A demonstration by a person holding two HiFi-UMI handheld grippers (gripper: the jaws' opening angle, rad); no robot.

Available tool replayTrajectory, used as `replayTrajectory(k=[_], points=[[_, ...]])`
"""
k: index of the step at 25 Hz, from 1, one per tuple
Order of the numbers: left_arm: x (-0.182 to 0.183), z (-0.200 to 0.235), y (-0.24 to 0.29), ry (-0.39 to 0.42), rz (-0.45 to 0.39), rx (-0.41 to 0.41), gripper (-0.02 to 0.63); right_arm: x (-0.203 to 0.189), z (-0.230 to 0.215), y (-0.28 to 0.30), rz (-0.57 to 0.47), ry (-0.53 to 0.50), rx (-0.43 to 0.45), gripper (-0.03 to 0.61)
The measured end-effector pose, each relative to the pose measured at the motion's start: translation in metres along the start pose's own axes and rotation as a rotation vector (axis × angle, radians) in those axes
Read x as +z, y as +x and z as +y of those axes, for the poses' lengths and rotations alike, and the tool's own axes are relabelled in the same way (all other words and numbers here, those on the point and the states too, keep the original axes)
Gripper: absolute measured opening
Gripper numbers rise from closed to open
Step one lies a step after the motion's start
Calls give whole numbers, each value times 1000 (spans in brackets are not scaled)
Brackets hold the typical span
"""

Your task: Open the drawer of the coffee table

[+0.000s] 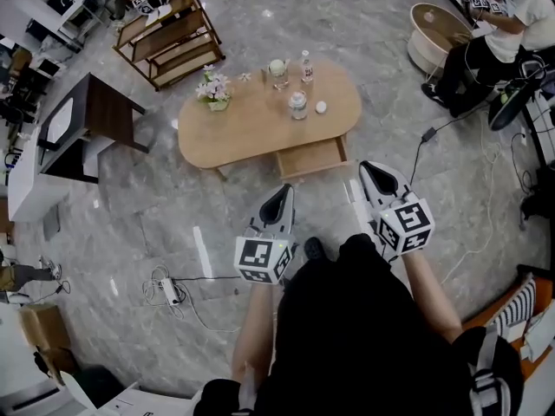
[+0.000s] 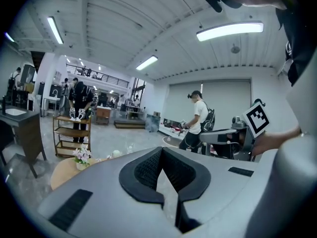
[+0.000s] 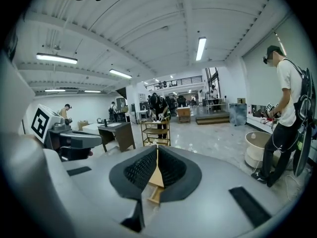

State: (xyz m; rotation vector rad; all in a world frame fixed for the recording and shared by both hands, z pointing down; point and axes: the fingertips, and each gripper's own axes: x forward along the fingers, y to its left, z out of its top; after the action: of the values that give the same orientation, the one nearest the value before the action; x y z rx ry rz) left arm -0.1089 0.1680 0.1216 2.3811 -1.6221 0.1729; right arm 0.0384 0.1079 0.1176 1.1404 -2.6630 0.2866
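Observation:
An oval wooden coffee table (image 1: pixel 251 124) stands on the grey marble floor ahead of me. Its drawer (image 1: pixel 312 157) is pulled out on the near side, and a strip of the drawer (image 3: pixel 154 182) shows between the right jaws. My left gripper (image 1: pixel 282 193) hangs shut and holds nothing, short of the table's near edge. My right gripper (image 1: pixel 371 170) is shut too, with nothing in it, just right of the drawer. In the left gripper view the left gripper (image 2: pixel 161 150) has its jaws together, with the table (image 2: pixel 62 175) low at left. The right gripper (image 3: pixel 157 148) also shows its jaws together.
On the table stand a flower pot (image 1: pixel 214 89), a bottle (image 1: pixel 305 68) and a jar (image 1: pixel 297 105). A wooden shelf rack (image 1: pixel 169 33) and a dark desk (image 1: pixel 95 120) stand at left. A white tub (image 1: pixel 438 33) and a person (image 1: pixel 503 33) are at right. Cables and a power strip (image 1: pixel 169 291) lie on the floor.

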Motion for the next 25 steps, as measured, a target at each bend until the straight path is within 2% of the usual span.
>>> replayTrajectory(k=[5, 8, 13, 25], points=[[15, -3, -3, -12, -32, 25, 14, 15, -1, -9, -31, -12, 28, 12], [16, -9, -7, -6, -47, 0, 14, 19, 0, -16, -51, 39, 55, 12], [14, -7, -16, -6, -43, -5, 14, 25, 8, -27, -77, 32, 72, 12], [8, -9, -32, -11, -30, -19, 14, 18, 28, -45, -54, -7, 86, 12]])
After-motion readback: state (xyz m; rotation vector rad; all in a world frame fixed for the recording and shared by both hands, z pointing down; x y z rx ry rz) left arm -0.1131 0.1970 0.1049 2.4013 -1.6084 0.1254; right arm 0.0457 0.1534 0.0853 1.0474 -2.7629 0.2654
